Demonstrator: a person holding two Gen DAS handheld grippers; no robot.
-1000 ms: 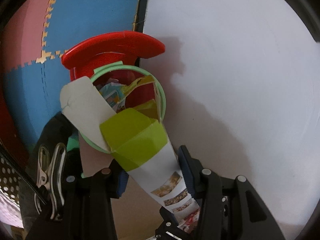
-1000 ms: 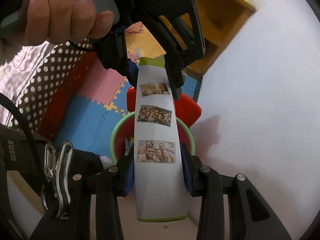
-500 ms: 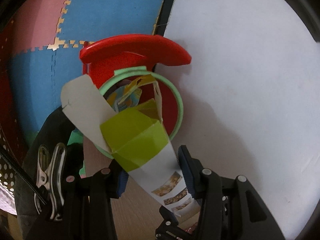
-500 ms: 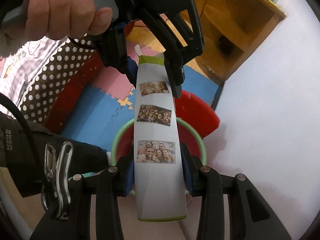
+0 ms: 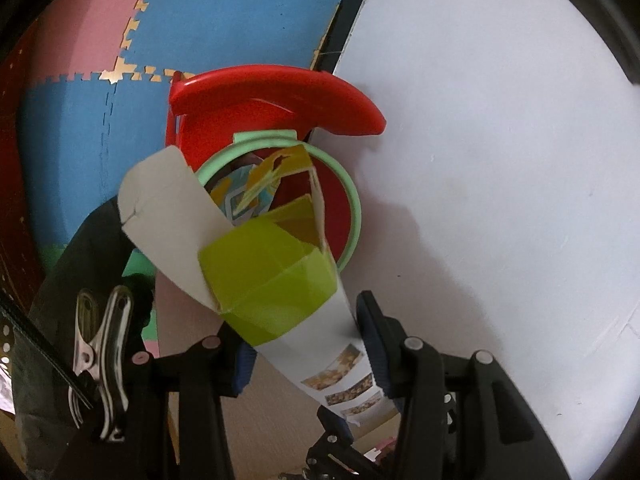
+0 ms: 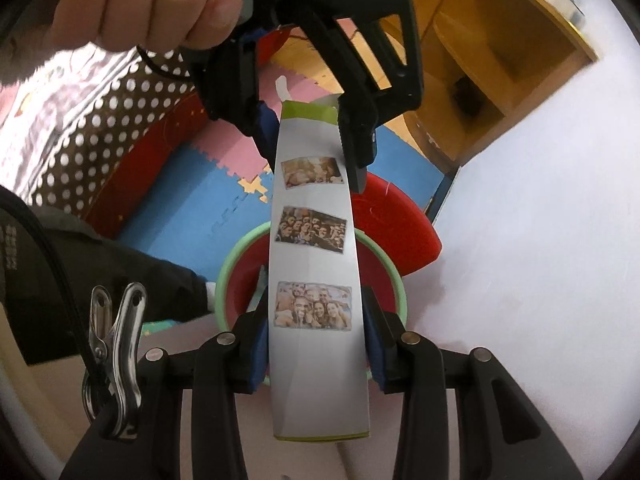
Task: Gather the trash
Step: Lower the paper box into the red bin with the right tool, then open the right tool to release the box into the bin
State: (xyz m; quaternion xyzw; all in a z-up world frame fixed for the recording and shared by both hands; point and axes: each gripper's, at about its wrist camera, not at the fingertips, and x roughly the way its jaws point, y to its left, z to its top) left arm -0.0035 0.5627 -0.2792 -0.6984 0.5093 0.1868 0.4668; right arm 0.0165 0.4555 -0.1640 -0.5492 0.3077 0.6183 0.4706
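A long white carton (image 6: pixel 316 280) with photo prints and lime-green ends is held between both grippers. My right gripper (image 6: pixel 314 344) is shut on its near end. My left gripper (image 5: pixel 304 340) is shut on the far end, whose green open flaps (image 5: pixel 264 276) point down; the left gripper also shows in the right wrist view (image 6: pixel 308 136). Right below the carton stands a red bin with a mint-green rim (image 5: pixel 352 216), (image 6: pixel 236 264), holding coloured wrappers (image 5: pixel 248 196). Its red lid (image 5: pixel 276 92) stands open behind it.
The bin stands at the edge of a white table (image 5: pixel 500 160) beside blue and pink foam floor mats (image 5: pixel 224 20). A wooden shelf unit (image 6: pixel 492 40) is at the back right. A dotted fabric (image 6: pixel 92 120) lies at the left.
Both grippers with the carton have shifted over the bin; the bin and lid now sit more centred and a little lower under the carton's green end.
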